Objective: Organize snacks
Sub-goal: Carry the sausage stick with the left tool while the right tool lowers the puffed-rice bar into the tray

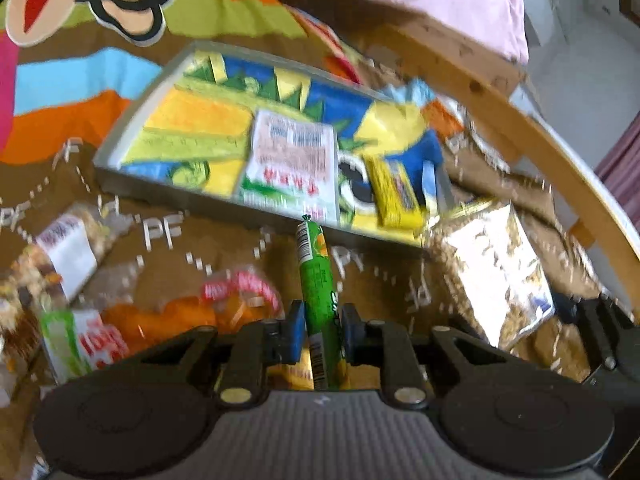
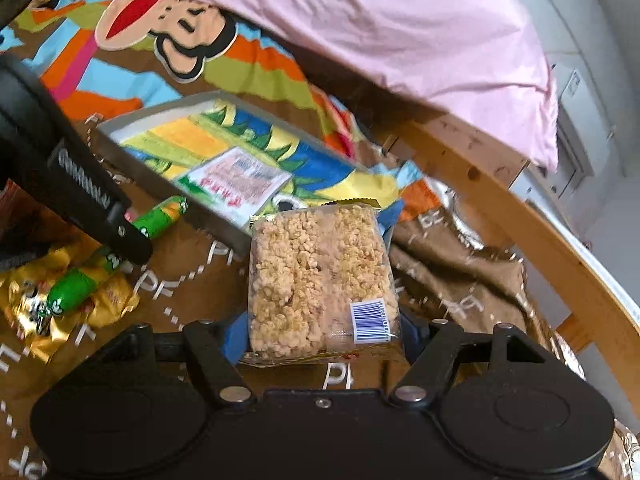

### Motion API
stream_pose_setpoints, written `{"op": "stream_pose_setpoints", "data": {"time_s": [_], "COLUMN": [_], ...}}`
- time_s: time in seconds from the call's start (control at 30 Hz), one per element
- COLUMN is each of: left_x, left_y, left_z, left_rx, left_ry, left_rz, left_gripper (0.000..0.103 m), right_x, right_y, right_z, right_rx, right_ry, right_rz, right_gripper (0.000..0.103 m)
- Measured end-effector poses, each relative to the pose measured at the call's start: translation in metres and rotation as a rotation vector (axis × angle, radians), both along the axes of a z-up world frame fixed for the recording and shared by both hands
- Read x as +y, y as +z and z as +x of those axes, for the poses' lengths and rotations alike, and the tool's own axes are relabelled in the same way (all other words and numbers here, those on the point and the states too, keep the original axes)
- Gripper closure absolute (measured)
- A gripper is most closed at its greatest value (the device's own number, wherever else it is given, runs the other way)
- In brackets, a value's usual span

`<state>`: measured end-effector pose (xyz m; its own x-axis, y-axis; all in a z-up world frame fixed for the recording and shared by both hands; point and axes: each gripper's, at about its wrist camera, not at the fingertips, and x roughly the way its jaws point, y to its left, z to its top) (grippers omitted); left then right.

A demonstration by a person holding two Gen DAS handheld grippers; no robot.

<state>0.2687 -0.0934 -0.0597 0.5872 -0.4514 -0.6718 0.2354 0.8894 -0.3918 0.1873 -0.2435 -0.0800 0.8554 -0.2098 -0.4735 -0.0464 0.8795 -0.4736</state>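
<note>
My left gripper [image 1: 322,332] is shut on a green sausage stick [image 1: 316,280] and holds it pointing at the grey tray [image 1: 132,128] ahead. The tray has a bright cartoon lining and holds a white-pink packet [image 1: 292,164] and a yellow bar [image 1: 394,192]. My right gripper [image 2: 320,328] is shut on a clear pack of puffed-grain cake [image 2: 316,276], held just right of the tray [image 2: 160,152]. In the right wrist view the left gripper's black finger [image 2: 96,200] crosses the green stick [image 2: 160,216]. The cake pack also shows in the left wrist view [image 1: 492,268].
Loose snacks lie on the brown bedspread: a nut bar [image 1: 64,256], an orange-red pack [image 1: 224,308], a second green stick [image 2: 80,284] on gold wrappers [image 2: 32,304]. A pink duvet [image 2: 400,32] and the wooden bed rail [image 2: 540,240] lie behind and right.
</note>
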Motion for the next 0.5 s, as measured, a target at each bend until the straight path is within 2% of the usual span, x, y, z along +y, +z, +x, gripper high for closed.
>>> {"op": "stream_pose_setpoints", "data": {"time_s": [0.13, 0.33, 0.5], "left_x": [0.010, 0.022, 0.030], "left_y": [0.018, 0.035, 0.026], "left_z": [0.018, 0.061, 0.093], "left_rx": [-0.068, -0.179, -0.249], "left_ry": [0.069, 0.162, 0.201], "left_rz": [-0.009, -0.041, -0.074], "left_gripper": [0.082, 0.082, 0.082], "right_x": [-0.001, -0.002, 0.000], "right_y": [0.006, 0.017, 0.016], "right_z": [0.011, 0.044, 0.078], "right_rx": [-0.039, -0.106, -0.141], "right_ry": [0.014, 0.013, 0.012], "right_rz": [0.000, 0.078, 0.121], "right_gripper": [0.030, 0.030, 0.030]}}
